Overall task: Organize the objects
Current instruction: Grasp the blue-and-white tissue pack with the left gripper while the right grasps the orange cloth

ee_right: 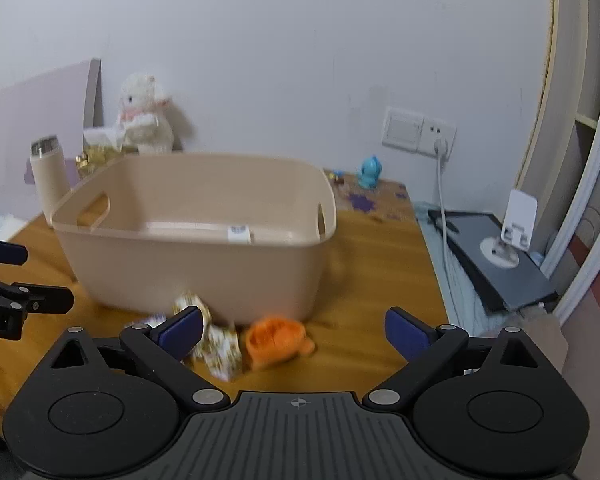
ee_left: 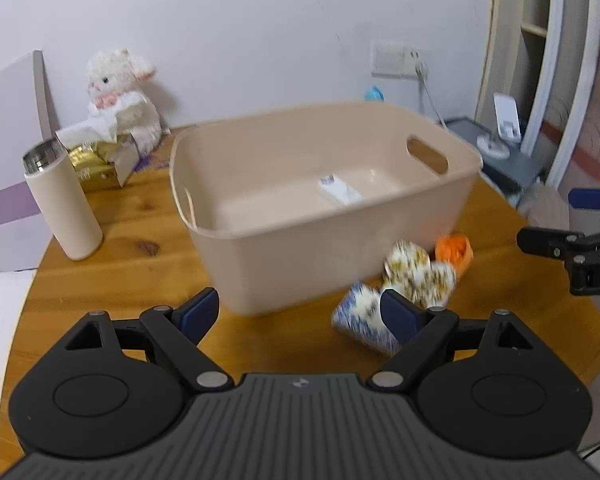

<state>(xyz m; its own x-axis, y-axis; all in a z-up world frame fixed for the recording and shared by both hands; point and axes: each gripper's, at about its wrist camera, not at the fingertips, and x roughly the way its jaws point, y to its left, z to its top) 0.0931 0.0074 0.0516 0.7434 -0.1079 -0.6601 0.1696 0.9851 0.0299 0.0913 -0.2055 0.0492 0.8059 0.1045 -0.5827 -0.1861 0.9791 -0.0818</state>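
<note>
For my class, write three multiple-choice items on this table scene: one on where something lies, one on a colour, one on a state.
1. Where is the orange toy?
A. inside the tub
B. on the table in front of the tub
C. beside the flask

2. What colour is the tub?
A. blue
B. green
C. beige

3. How do the right gripper jaws stand?
A. open, empty
B. shut on the toy
C. shut on the tub rim

Answers: 1 B, it lies on the wood by the tub's near wall. 2 C, walls are beige. 3 A, fingers are apart with nothing between them.
</note>
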